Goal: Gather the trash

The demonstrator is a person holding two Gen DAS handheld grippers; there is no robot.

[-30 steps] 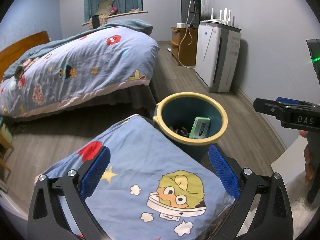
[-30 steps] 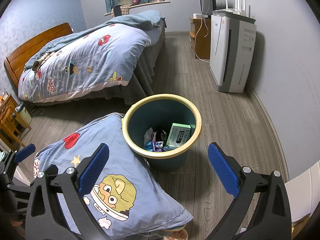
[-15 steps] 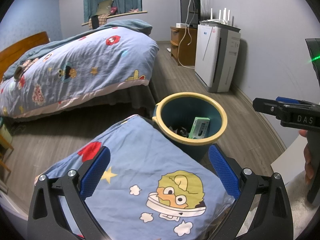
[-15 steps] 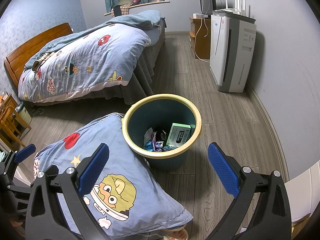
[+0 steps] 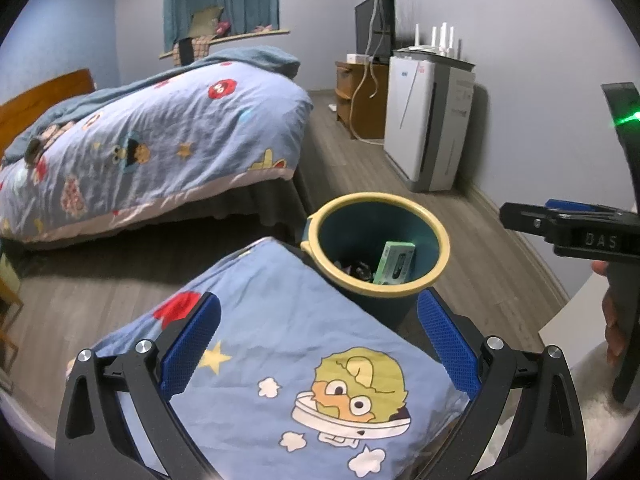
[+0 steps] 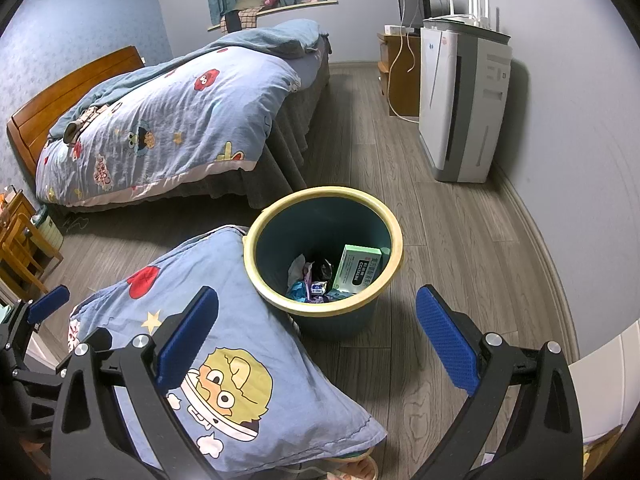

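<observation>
Both hand-held grippers, left [image 5: 318,336] and right [image 6: 316,334], gape wide, empty.

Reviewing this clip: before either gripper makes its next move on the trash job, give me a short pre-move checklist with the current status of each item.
1. Left gripper open and empty: ok, jaws spread wide.
2. Right gripper open and empty: ok.
3. Round teal bin with yellow rim upright and open at the top: ok.
4. Room left in the bin: ok; a green and white cardboard box and crumpled wrappers lie low inside.
5. Bin rim clear all round: not ok; the blue cartoon-print pillow reaches its near-left edge.
6. Loose trash to pick up next: cannot tell; none shows on the grey wood-plank floor.
</observation>
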